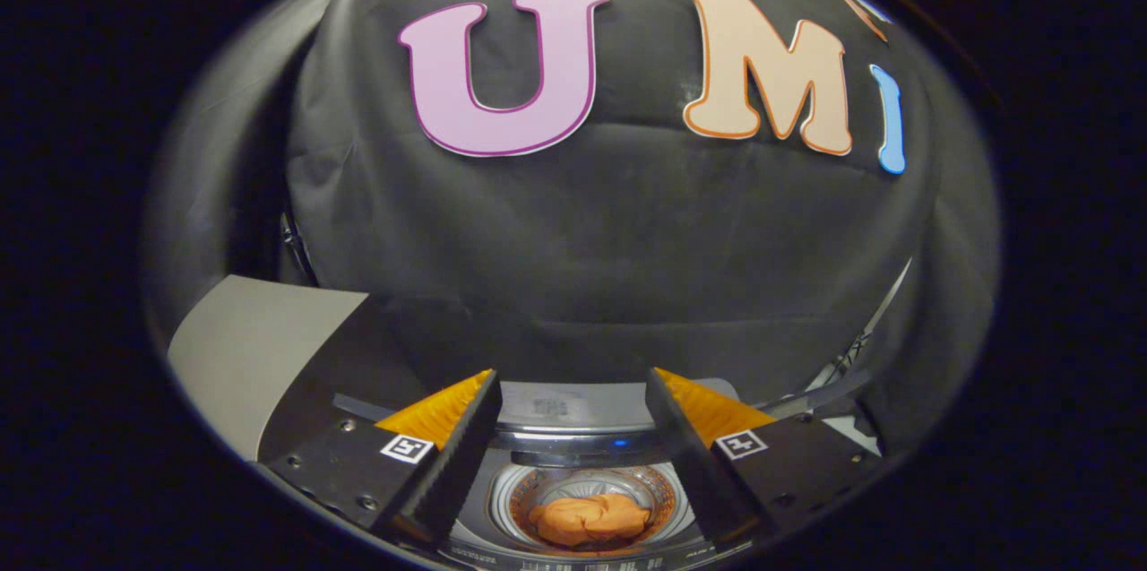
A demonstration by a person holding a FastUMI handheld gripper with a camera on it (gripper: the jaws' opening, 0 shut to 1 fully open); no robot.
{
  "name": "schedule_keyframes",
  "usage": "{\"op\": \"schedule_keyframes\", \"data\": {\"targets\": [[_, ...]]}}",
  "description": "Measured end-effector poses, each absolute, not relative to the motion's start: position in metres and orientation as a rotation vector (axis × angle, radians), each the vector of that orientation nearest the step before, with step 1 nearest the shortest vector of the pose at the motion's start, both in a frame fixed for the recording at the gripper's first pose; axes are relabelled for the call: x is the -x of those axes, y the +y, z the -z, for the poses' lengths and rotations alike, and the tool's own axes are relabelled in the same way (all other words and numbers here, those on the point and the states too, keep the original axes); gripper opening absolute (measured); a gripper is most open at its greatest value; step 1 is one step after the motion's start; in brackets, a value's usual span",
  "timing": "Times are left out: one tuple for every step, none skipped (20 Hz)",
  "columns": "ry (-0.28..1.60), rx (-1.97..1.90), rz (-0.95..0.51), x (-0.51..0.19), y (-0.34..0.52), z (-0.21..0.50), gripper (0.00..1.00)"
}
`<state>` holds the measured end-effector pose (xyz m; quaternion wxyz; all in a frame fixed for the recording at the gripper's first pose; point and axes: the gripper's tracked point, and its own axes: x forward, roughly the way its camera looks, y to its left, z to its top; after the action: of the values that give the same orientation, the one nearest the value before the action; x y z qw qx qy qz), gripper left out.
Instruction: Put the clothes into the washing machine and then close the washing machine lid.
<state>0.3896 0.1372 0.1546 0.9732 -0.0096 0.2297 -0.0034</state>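
A hand-held two-finger gripper (573, 428) hangs above a small grey top-loading washing machine (573, 414), its jaws spread wide and holding nothing. Between and below the fingers, the machine's round drum (587, 499) lies open to view, and a crumpled orange cloth garment (590, 519) rests at the bottom of it, clear of both fingers. The drum wall picks up an orange cast from the cloth.

The garment sits fully inside the tub, so the loading half of the job looks done; the empty, parted jaws fit a tool that has nothing left to carry. A small blue indicator light (620, 442) glows on the machine's dark control strip just beyond the drum, between the two fingers.

The lid itself cannot be made out with certainty. A pale grey flat panel (246, 342) rises beyond the left finger, and it may be the raised lid or merely part of the booth; the fisheye bend makes that hard to settle. Black cloth (609, 239) closes off the scene behind the machine.

With the gripper held high and looking out rather than down, the remaining step, judged from this position, is to find the lid's edge and bring it over the opening. The likely hazard is a finger slipping off a smooth lid rim.
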Motion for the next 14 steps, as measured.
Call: {"op": "schedule_keyframes", "data": {"targets": [[0.466,0.016,0.007,-0.384,0.138,-0.151,0.99],[0.472,0.013,0.006,-0.377,0.138,-0.149,0.99],[0.479,0.006,0.004,-0.371,0.138,-0.145,0.99],[0.496,-0.004,0.0,-0.364,0.138,-0.138,0.98],[0.506,-0.022,-0.004,-0.354,0.14,-0.133,0.99],[0.513,-0.046,-0.006,-0.346,0.139,-0.128,0.99],[0.5,-0.069,-0.011,-0.339,0.138,-0.125,0.98],[0.487,-0.087,-0.01,-0.333,0.135,-0.125,0.98],[0.471,-0.1,-0.011,-0.328,0.132,-0.125,0.98],[0.448,-0.11,-0.01,-0.322,0.128,-0.129,0.98],[0.425,-0.114,-0.006,-0.315,0.124,-0.133,0.98],[0.391,-0.118,-0.003,-0.307,0.12,-0.14,0.98],[0.355,-0.123,-0.002,-0.298,0.113,-0.147,0.98],[0.314,-0.127,0.0,-0.289,0.106,-0.157,0.98]]}}
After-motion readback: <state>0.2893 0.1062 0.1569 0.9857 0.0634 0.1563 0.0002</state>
